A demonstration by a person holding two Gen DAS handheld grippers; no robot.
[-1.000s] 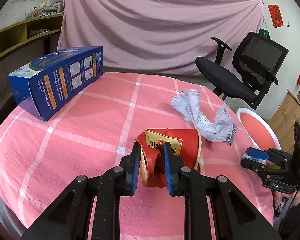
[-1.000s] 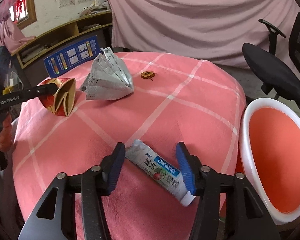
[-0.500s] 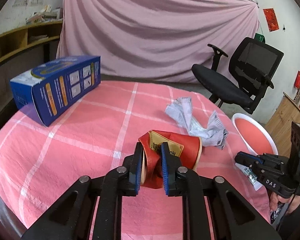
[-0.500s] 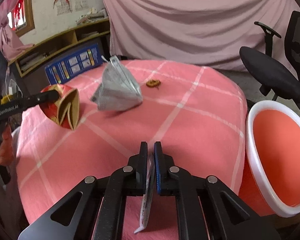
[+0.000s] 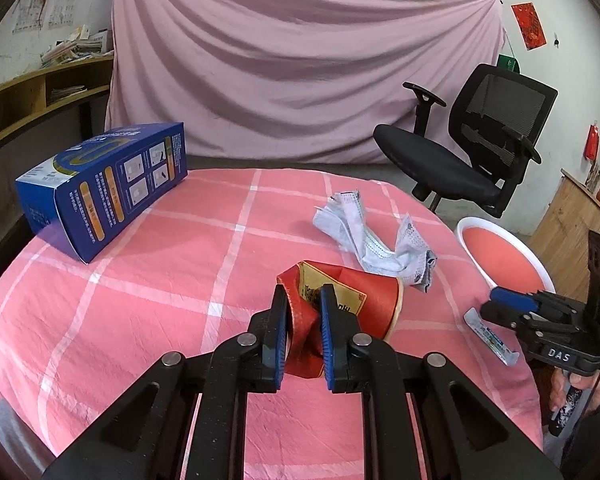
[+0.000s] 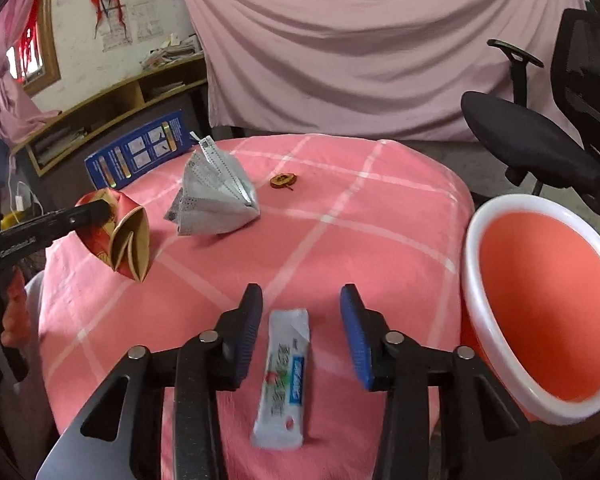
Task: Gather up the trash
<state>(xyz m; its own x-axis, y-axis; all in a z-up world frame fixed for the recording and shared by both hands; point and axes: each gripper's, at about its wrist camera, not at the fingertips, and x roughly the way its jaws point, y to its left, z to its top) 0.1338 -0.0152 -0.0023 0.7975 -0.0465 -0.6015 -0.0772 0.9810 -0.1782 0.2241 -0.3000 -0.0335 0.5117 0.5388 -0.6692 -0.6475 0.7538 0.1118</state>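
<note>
My left gripper (image 5: 303, 332) is shut on a crushed red paper cup (image 5: 352, 300) and holds it above the pink checked table (image 5: 160, 280); the cup also shows in the right wrist view (image 6: 120, 236). My right gripper (image 6: 302, 336) is open, its fingers on either side of a white toothpaste tube (image 6: 284, 380) that lies on the table near the front edge. The tube also shows in the left wrist view (image 5: 490, 336). A crumpled grey face mask (image 6: 216, 196) lies mid-table. An orange bin with a white rim (image 6: 540, 312) stands at the table's right.
A blue carton (image 5: 104, 184) lies at the table's far left. A small brown scrap (image 6: 284, 180) lies behind the mask. A black office chair (image 5: 468, 148) stands behind the bin. Wooden shelves (image 6: 112, 112) run along the left wall.
My right gripper, shut on the toothpaste tube half a second ago, has opened, and the tube now lies flat on the table. My left gripper has lifted the red cup higher.
</note>
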